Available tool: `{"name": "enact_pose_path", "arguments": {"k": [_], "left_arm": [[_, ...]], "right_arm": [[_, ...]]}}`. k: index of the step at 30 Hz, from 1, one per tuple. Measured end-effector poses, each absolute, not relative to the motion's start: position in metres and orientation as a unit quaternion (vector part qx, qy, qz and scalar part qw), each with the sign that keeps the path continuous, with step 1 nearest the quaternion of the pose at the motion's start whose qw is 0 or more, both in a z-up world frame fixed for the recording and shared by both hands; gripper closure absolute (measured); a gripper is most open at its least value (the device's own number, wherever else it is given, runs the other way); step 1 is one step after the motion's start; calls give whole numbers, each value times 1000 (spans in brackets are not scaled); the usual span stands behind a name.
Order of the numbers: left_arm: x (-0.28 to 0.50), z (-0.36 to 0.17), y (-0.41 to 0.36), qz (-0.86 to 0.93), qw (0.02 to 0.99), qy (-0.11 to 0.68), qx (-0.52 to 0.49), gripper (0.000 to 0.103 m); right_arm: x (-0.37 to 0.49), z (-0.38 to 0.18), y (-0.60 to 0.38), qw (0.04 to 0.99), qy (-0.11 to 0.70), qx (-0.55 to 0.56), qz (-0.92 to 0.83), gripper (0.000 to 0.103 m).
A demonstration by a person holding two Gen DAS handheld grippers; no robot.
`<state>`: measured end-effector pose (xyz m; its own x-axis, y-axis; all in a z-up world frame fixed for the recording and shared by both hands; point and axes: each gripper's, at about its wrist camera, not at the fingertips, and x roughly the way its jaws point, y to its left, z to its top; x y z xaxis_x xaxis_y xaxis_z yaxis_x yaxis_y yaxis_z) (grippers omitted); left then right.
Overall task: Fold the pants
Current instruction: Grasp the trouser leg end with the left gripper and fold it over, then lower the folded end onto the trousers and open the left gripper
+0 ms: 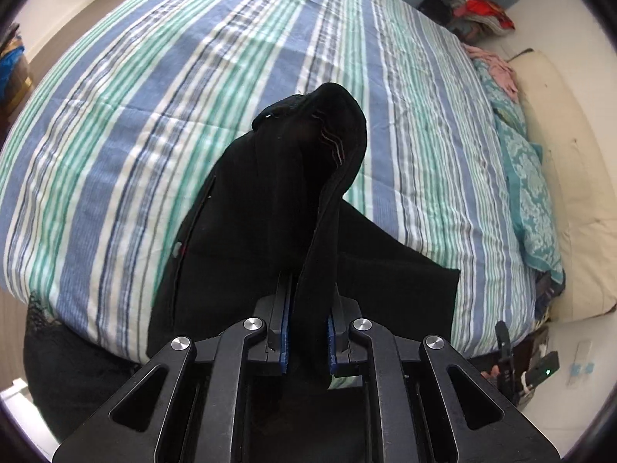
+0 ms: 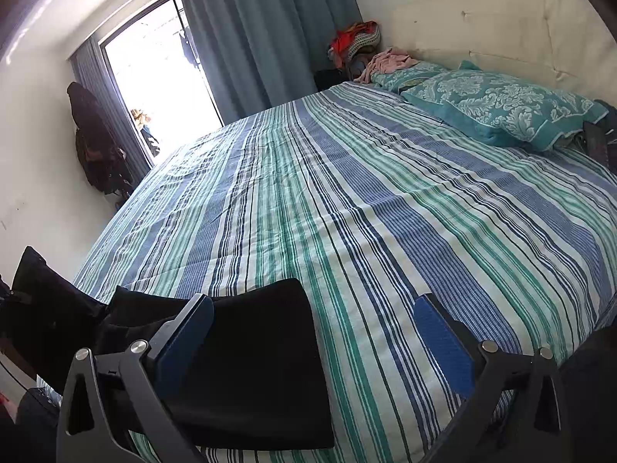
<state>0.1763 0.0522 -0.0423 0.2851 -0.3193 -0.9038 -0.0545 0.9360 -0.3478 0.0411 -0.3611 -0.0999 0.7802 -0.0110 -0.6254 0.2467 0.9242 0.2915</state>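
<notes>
The black pants point(image 1: 270, 200) lie at the near edge of the striped bed point(image 1: 193, 96). My left gripper point(image 1: 308, 332) is shut on a raised fold of the black pants, which stands up between its blue pads and drapes forward. In the right wrist view a flat end of the pants point(image 2: 254, 362) lies on the bed point(image 2: 385, 212) by the near edge. My right gripper point(image 2: 316, 332) is open, its left finger point(image 2: 185, 335) over the cloth and its right finger point(image 2: 443, 339) over the bare bedspread. It holds nothing.
Teal patterned pillows point(image 2: 493, 104) and a pink cloth point(image 2: 389, 59) lie at the head of the bed by a cream headboard point(image 2: 501, 23). A pile of clothes point(image 2: 354, 42) sits in the corner. Blue curtains point(image 2: 270, 31) and a bright window point(image 2: 154, 77) are beyond the bed.
</notes>
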Motion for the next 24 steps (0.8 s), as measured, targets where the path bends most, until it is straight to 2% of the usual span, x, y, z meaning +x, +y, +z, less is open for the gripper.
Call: {"name": "enact_pose_path", "arguments": {"k": [4,7,12,14,19,21,24], "left_arm": [[182,-74,-4,-108,766,617,-146,95],[184,-105,-39,-122,753,633,-131,94],[181,-133,-72,-171,731,651,-110,66],[171,-117,-70,-204,743,627,-116,48],[151,-60,-26,-200,813,540,-91,34],[145,-47,6,-160,843,504,-97,27],[138,-52,53,-86,871,470,-115,25]], "right_arm": [[39,-102,-365,923,329,183,-79,0],[37,-102,-367,924,329,178,-86,0],[34,-105,-372,921,326,202,-72,0],[31,-103,-376,922,309,228,-47,0],[32,-97,-371,919,278,276,57,0],[41,-101,-352,900,305,287,124,0],[59,-112,-306,842,351,322,253,0]]}}
